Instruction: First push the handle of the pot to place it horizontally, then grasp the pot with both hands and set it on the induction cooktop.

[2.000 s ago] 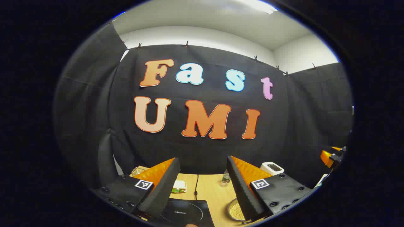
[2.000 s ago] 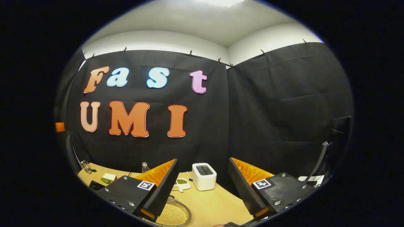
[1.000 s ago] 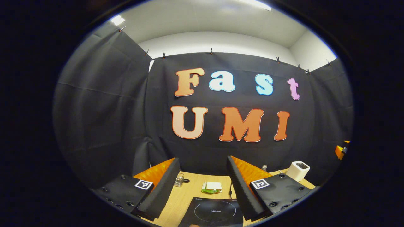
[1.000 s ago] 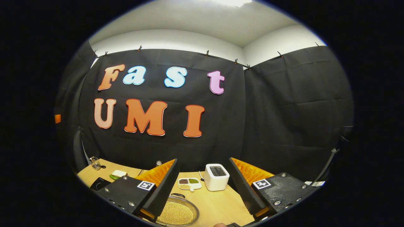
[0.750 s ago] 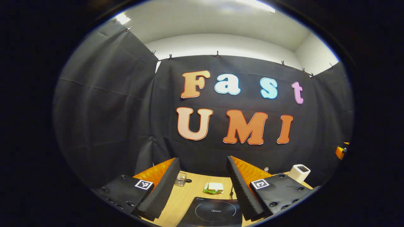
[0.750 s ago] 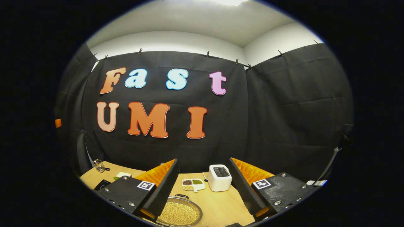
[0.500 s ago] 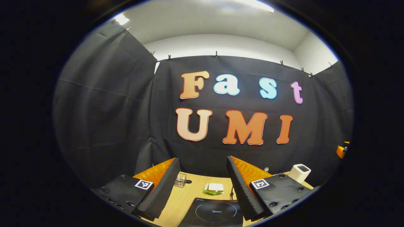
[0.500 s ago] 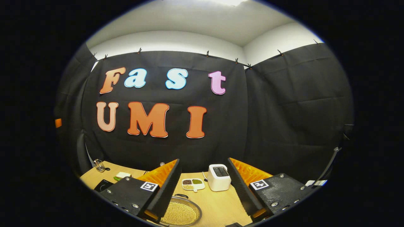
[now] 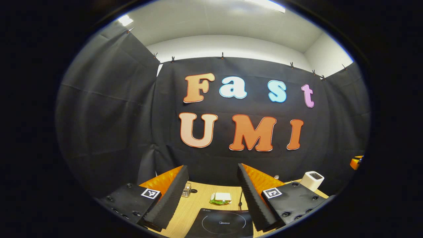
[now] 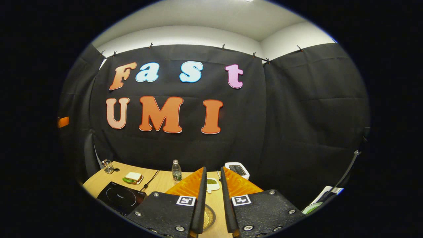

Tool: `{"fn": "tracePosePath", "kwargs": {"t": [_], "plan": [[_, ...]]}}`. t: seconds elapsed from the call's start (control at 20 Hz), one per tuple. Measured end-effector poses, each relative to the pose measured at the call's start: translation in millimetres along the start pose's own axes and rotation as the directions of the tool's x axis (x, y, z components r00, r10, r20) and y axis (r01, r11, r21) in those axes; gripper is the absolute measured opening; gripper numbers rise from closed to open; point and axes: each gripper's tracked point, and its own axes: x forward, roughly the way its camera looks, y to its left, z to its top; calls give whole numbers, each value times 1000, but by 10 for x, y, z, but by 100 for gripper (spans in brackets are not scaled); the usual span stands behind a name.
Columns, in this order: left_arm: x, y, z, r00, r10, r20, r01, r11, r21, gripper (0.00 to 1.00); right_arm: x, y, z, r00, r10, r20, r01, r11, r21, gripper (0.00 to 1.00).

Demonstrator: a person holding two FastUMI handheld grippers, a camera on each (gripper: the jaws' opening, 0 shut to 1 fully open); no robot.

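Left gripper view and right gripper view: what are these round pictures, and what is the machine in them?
There is no robot: a person holds a two-jawed tool in each hand, and each carries a wide-angle camera looking along its jaws. The left gripper has its jaws wide open, facing a flat black induction cooktop on the light wooden table. The right gripper has its jaws almost closed, holding nothing; through the gap shows a round metal pot of yellowish grains. Nearby are a sandwich, a clear plastic bottle and a white boxy appliance.
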Motion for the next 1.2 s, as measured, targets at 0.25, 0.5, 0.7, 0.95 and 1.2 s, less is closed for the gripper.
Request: {"fn": "tracePosePath", "kwargs": {"t": [0.25,0.5,0.7,0.95,1.2], "plan": [[9,-13,-73,1000,0,-15,0,1000,3,98,-35,168,-550,987,46,-153,-44,999,18,8],[-3,-76,-167,999,-14,-37,14,1000,0,96,-223,391,-1155,943,103,-315,-99,995,30,0],[-9,-83,-292,998,-17,-67,16,1000,-5,97,-396,523,-1617,890,132,-437,-134,991,26,0],[-78,-83,-420,995,-15,-100,15,1000,-3,98,-620,649,-2201,796,162,-582,-192,981,12,0],[-113,-18,-510,992,2,-124,0,1000,14,97,-712,707,-2607,737,157,-657,-212,977,-4,0]]}}
